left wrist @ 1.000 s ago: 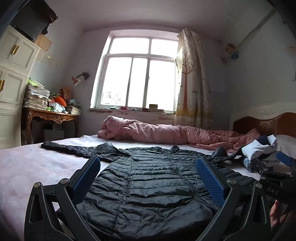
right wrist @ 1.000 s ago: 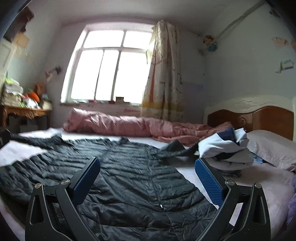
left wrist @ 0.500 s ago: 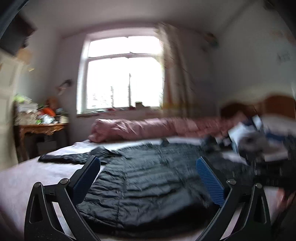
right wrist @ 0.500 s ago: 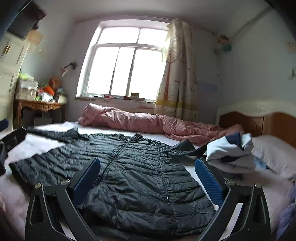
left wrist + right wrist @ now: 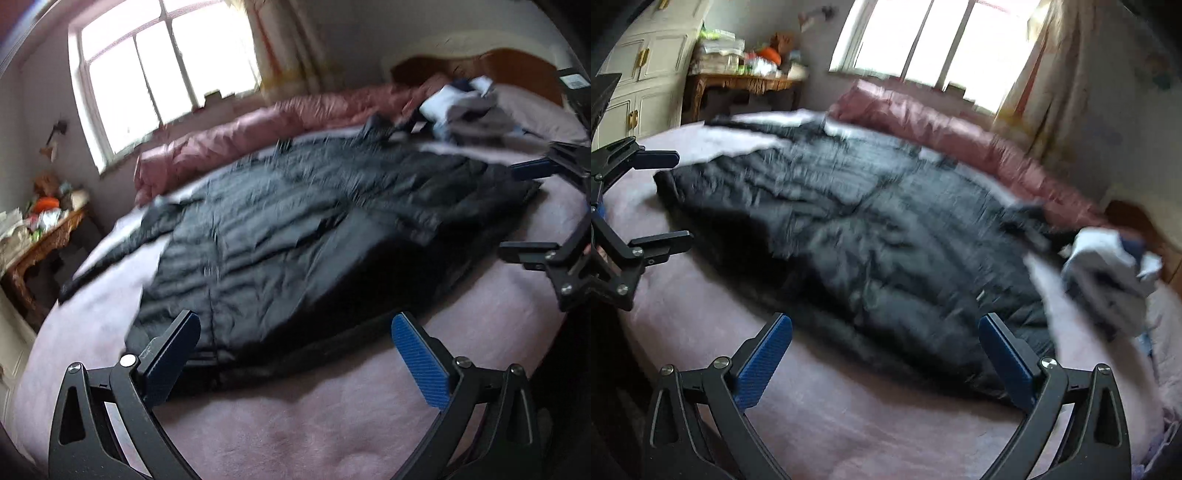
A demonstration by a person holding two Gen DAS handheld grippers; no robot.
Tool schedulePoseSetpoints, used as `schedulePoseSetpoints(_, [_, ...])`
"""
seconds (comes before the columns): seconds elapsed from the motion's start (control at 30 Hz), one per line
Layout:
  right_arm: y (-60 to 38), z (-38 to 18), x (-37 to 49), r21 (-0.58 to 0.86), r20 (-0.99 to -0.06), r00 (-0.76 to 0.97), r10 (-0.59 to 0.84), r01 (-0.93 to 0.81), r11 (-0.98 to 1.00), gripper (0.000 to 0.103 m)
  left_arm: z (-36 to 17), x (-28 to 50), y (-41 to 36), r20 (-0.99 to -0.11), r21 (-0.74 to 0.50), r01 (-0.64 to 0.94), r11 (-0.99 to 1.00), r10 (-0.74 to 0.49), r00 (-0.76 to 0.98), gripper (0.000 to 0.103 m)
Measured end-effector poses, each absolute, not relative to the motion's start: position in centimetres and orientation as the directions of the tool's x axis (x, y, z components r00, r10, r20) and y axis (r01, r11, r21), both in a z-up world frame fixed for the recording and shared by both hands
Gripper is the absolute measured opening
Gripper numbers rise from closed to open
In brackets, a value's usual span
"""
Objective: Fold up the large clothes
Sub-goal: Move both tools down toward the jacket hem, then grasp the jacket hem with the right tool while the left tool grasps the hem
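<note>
Pink bedsheet [image 5: 295,417] carries the black puffer jacket [image 5: 295,236], spread flat just ahead of both grippers. Left gripper [image 5: 295,354] and right gripper [image 5: 884,354] — fingers wide apart, holding nothing. Step in hand, judged: approach to the hem; next, each must close on an edge.

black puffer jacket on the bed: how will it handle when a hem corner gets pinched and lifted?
Likely floppy: the black puffer jacket lies limp and creased on the pink bedcover, so it should drape rather than hold shape. Probably light for its bulk, given the quilted padding. The shell looks smooth with a slight sheen, so it may slip between the fingers.
</note>
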State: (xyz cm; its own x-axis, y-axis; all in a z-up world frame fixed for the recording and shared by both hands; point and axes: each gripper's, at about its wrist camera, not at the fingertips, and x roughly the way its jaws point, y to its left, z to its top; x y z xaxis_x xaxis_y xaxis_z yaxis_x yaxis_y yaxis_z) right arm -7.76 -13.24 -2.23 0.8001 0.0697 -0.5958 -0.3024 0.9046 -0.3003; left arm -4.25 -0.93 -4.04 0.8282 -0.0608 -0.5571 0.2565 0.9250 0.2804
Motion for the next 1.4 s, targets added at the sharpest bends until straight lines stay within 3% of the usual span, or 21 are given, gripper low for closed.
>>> schedulePoseSetpoints(0.1, [-13.3, -3.8, -6.3, -0.364, -0.631, 0.774, -0.044, -0.246, 0.898, 0.097, -5.1, -3.2, -0.4, -0.583, 0.311, 0.196, 0.930, 0.024, 0.812, 0.102])
schedulePoseSetpoints(0.23, [-15.4, -3.7, -5.4, -0.271, -0.666, 0.746, -0.023, -0.213, 0.939, 0.097, -4.8, -2.6, 1.5, -0.548, 0.340, 0.030, 0.940, 0.173, 0.818, 0.102])
schedulePoseSetpoints(0.33, [-17.3, -4.0, -4.3, -0.309, -0.647, 0.751, -0.133, -0.099, 0.946, 0.094, -5.3, -2.0, 2.6, -0.545, 0.365, -0.022, 0.931, 0.233, 0.805, 0.102])
schedulePoseSetpoints(0.37, [-18.2, -4.1, -3.9, -0.316, -0.641, 0.750, -0.164, -0.063, 0.947, 0.091, -5.4, -2.0, 3.0, -0.556, 0.355, -0.020, 0.935, 0.228, 0.799, 0.101])
schedulePoseSetpoints(0.47, [-19.8, -3.7, -3.5, -0.276, -0.641, 0.747, -0.177, -0.009, 0.961, 0.063, -4.7, -3.0, 3.6, -0.606, 0.274, 0.058, 0.960, 0.126, 0.786, 0.097])
schedulePoseSetpoints(0.53, [-20.7, -3.7, -3.3, -0.272, -0.643, 0.740, -0.199, 0.022, 0.962, 0.060, -4.2, -4.6, 3.2, -0.625, 0.213, 0.194, 0.958, -0.019, 0.781, 0.098])
schedulePoseSetpoints(0.6, [-20.9, -3.6, -3.4, -0.273, -0.641, 0.739, -0.206, 0.031, 0.962, 0.054, -4.0, -5.6, 2.5, -0.623, 0.204, 0.260, 0.944, -0.080, 0.778, 0.099])
schedulePoseSetpoints(0.73, [-20.8, -3.2, -3.6, -0.271, -0.631, 0.748, -0.205, 0.035, 0.962, 0.045, -4.9, -4.4, 1.3, -0.646, 0.288, 0.237, 0.928, 0.005, 0.763, 0.101])
schedulePoseSetpoints(0.83, [-20.5, -3.0, -3.7, -0.291, -0.617, 0.756, -0.218, 0.039, 0.956, 0.042, -4.9, -3.1, 1.9, -0.647, 0.240, 0.207, 0.948, -0.003, 0.763, 0.103])
schedulePoseSetpoints(0.93, [-20.8, -3.0, -3.7, -0.284, -0.610, 0.761, -0.220, 0.049, 0.958, 0.035, -5.4, -1.9, 2.2, -0.564, 0.315, 0.089, 0.945, 0.111, 0.818, 0.101])
schedulePoseSetpoints(1.0, [-21.4, -3.0, -3.5, -0.272, -0.609, 0.758, -0.232, 0.076, 0.959, 0.027, -5.3, -1.3, 2.7, -0.546, 0.319, 0.026, 0.948, 0.161, 0.822, 0.079])
schedulePoseSetpoints(1.07, [-22.2, -2.9, -3.4, -0.264, -0.597, 0.759, -0.261, 0.121, 0.957, 0.016, -4.8, -1.3, 3.5, -0.516, 0.313, -0.049, 0.948, 0.213, 0.829, 0.018])
schedulePoseSetpoints(1.1, [-22.7, -2.8, -3.4, -0.253, -0.594, 0.760, -0.264, 0.136, 0.958, 0.006, -4.7, -1.2, 4.0, -0.519, 0.301, -0.067, 0.951, 0.223, 0.825, 0.008])
schedulePoseSetpoints(1.2, [-23.8, -2.0, -4.0, -0.161, -0.592, 0.781, -0.199, 0.128, 0.979, 0.004, -3.5, -2.3, 5.2, -0.540, 0.227, -0.052, 0.973, 0.170, 0.825, 0.005])
schedulePoseSetpoints(1.3, [-23.3, -0.9, -5.6, -0.196, -0.555, 0.806, -0.205, 0.112, 0.974, 0.003, -1.7, -4.6, 5.0, -0.534, 0.245, -0.040, 0.969, 0.169, 0.828, 0.005])
schedulePoseSetpoints(1.4, [-23.2, -0.1, -8.2, -0.204, -0.548, 0.815, -0.188, 0.088, 0.975, 0.003, -0.1, -6.9, 5.8, -0.553, 0.187, -0.025, 0.982, 0.126, 0.823, 0.005])
